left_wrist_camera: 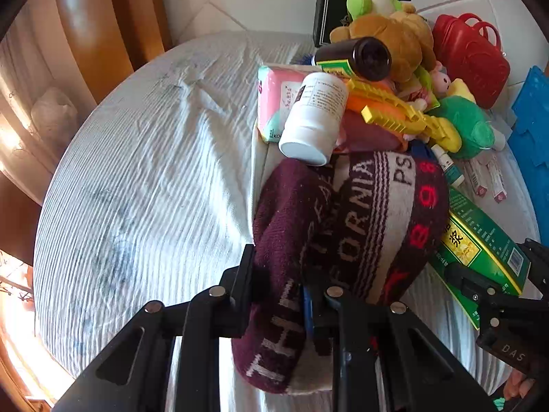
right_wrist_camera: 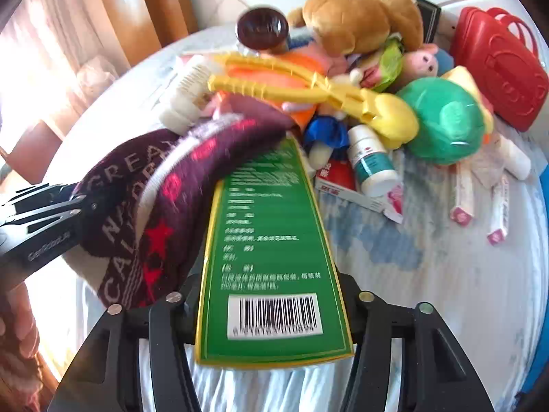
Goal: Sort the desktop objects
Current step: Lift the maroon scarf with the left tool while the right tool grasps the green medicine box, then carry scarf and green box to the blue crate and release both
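Note:
A maroon knitted garment with white lettering and red figures hangs from my left gripper, whose jaws are shut on its lower fold. In the right wrist view the same garment droops from that left gripper at the left edge. A long green medicine box with a barcode lies lengthwise in my right gripper, both pads pressed on its sides. The left wrist view shows the box and the right gripper at the right, close beside the garment.
A pile sits at the back of the cloth-covered round table: white bottle, brown bottle, yellow tongs, brown plush, green plush, pink tissue pack. A red handbag and blue crate stand right.

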Available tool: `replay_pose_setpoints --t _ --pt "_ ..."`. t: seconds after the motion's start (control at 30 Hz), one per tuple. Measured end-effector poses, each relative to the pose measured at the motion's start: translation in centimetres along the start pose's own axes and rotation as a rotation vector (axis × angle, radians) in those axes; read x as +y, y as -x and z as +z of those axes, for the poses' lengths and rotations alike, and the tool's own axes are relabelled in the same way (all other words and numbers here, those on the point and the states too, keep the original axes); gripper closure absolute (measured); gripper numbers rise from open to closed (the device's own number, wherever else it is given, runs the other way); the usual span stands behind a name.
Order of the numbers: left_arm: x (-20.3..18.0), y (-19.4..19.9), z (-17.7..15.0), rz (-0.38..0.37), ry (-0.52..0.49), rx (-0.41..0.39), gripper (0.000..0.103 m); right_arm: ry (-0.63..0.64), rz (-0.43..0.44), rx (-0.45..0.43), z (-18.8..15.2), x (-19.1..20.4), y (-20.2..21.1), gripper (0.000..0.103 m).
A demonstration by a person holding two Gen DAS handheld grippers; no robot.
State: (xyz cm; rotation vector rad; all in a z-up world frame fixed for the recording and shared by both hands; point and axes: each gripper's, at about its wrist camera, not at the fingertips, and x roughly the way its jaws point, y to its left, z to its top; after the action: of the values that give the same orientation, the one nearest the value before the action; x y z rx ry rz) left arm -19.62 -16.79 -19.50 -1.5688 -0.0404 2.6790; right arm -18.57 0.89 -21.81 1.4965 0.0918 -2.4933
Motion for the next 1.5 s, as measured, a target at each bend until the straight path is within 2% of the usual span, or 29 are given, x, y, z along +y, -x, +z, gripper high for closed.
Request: replay_pose_setpoints --t 0.03,0.07,0.13,0.17,0.23,0.27,0.3,0.4,0.67,0.87,1.03,1.37,1.5 --pt "1.1 1.1 -1.5 -0.008 0.006 -0.015 0.083 0.002 -0.004 -0.012 -0.1 -0.2 0.9 0.050" --pt "0.7 2.1 -1.7 -0.012 0.004 -0.033 0.083 0.001 -0.006 -0.024 -0.2 -0.4 1.8 0.050" --pt "-1.2 4.2 -3.0 -0.016 -0.009 -0.072 0.083 -0.002 -0.016 -0.054 -0.5 -3.3 4.0 0.051" --pt "-1.9 4.8 -2.7 -0.015 -0.009 -0.087 0.083 -0.003 -0.023 -0.069 -0.8 -0.5 3.6 0.051" --pt "-1.7 6.8 -2.5 -0.018 -0.005 -0.123 0.083 -0.002 -0.034 -0.107 -0.9 -0.9 5.7 0.051" --pt "-1.8 7.6 -2.0 -0.019 -0.001 -0.143 0.083 0.000 -0.036 -0.125 -1.3 -1.9 6.6 0.051" --pt "-2.2 8.7 -1.8 -0.019 0.002 -0.163 0.083 0.003 -0.037 -0.143 -0.3 -3.1 7.5 0.051" --pt "-4.0 10.6 -1.2 -0.008 0.001 -0.210 0.083 0.002 -0.054 -0.203 -0.1 -4.1 10.7 0.051" --pt "-10.1 15.1 1.3 -0.076 -0.065 -0.311 0.083 -0.054 -0.142 -0.358 -0.8 -8.2 18.8 0.051" --pt "-15.4 17.9 1.9 -0.118 -0.143 -0.389 0.083 -0.097 -0.208 -0.464 -2.5 -10.9 23.7 0.051" --pt "-19.9 20.0 1.8 -0.135 -0.163 -0.445 0.083 -0.117 -0.250 -0.529 -3.9 -13.6 27.4 0.051" --pt "-31.9 25.2 1.8 -0.217 -0.256 -0.565 0.083 -0.226 -0.373 -0.697 -8.3 -21.3 36.1 0.051" --pt "-36.4 27.0 1.7 -0.249 -0.292 -0.603 0.083 -0.270 -0.421 -0.738 -10.4 -24.1 38.6 0.051"
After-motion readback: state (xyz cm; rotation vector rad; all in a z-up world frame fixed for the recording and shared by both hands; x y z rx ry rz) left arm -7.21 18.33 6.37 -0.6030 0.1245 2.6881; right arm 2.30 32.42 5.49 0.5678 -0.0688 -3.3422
